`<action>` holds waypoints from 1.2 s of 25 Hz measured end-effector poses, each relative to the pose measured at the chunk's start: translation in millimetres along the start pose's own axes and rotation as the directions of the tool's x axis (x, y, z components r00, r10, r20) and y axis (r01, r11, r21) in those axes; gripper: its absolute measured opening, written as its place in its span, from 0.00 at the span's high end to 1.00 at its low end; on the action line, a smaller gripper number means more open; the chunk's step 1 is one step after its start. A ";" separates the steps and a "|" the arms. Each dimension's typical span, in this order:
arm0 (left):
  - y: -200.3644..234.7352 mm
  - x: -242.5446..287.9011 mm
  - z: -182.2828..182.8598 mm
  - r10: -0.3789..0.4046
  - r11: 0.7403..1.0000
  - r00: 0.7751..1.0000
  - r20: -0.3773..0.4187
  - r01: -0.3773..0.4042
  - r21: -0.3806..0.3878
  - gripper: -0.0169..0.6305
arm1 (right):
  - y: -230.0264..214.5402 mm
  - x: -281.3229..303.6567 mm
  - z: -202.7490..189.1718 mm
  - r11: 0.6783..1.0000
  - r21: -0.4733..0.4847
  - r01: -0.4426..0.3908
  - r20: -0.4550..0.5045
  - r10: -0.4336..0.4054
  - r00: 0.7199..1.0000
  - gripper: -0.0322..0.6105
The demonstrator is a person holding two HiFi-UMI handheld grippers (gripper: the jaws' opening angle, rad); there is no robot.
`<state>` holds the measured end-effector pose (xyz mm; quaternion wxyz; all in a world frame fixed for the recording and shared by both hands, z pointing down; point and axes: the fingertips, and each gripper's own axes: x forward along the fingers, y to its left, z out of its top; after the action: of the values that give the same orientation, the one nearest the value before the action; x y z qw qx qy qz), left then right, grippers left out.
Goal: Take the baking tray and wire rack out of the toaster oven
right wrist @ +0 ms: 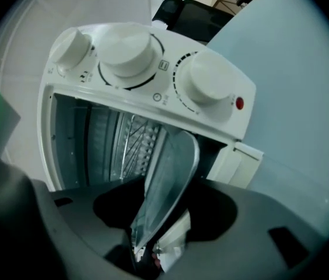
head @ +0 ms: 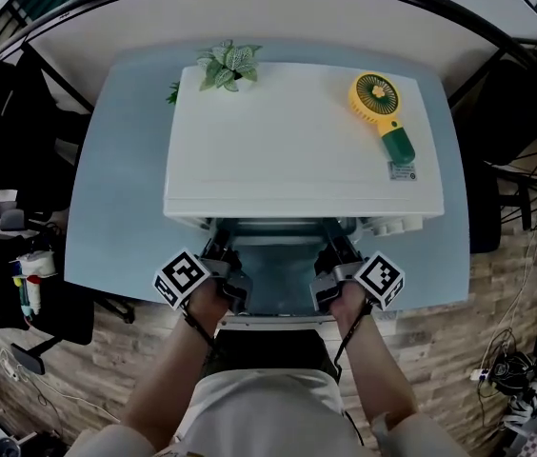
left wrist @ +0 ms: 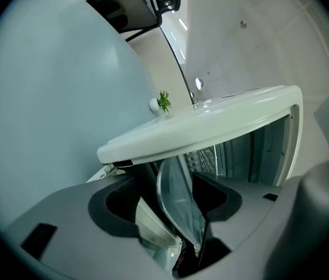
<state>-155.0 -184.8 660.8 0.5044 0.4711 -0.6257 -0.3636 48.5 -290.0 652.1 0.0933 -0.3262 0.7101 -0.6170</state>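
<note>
Your left gripper (head: 228,272) and right gripper (head: 330,272) meet at the open toaster oven (head: 297,150). Each pair of jaws stands apart astride the baking tray (right wrist: 167,179) rim, apparently unclamped. Tray at the mouth, wire rack (right wrist: 130,142) inside: neither removed yet.

The toaster oven (head: 302,141) is white, with three round knobs (right wrist: 126,51) beside its mouth, and its front stands open. The baking tray (right wrist: 167,179), thin shiny metal with rounded corners, sticks partway out of the opening. The wire rack (right wrist: 135,142) sits deeper in the cavity, behind the tray
</note>
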 end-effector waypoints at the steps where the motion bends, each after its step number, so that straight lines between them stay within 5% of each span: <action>1: 1.1 2.2 1.0 -0.004 1.000 1.000 0.012 0.004 -0.014 0.55 | -0.9 2.9 1.3 1.000 0.012 -0.011 0.013 0.011 1.000 0.61; 6: 1.2 13.3 0.5 -0.038 0.998 0.999 0.022 0.039 -0.044 0.68 | -6.4 13.5 6.4 0.999 0.038 -0.009 0.036 0.008 0.999 0.65; 10: 8.0 12.6 3.6 -0.022 0.998 0.999 0.023 0.023 -0.063 0.91 | -11.9 14.0 5.3 0.998 0.059 -0.003 0.044 0.001 0.999 0.82; 30: 6.8 -60.2 -37.8 0.027 0.991 0.996 -0.087 -0.038 -0.127 0.92 | -15.4 -64.8 -28.7 0.984 0.155 0.092 0.032 -0.098 0.995 0.89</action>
<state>-116.8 -124.4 658.4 0.5657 0.4424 -0.5867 -0.3742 88.3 -229.5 655.4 0.1027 -0.3636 0.6422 -0.6670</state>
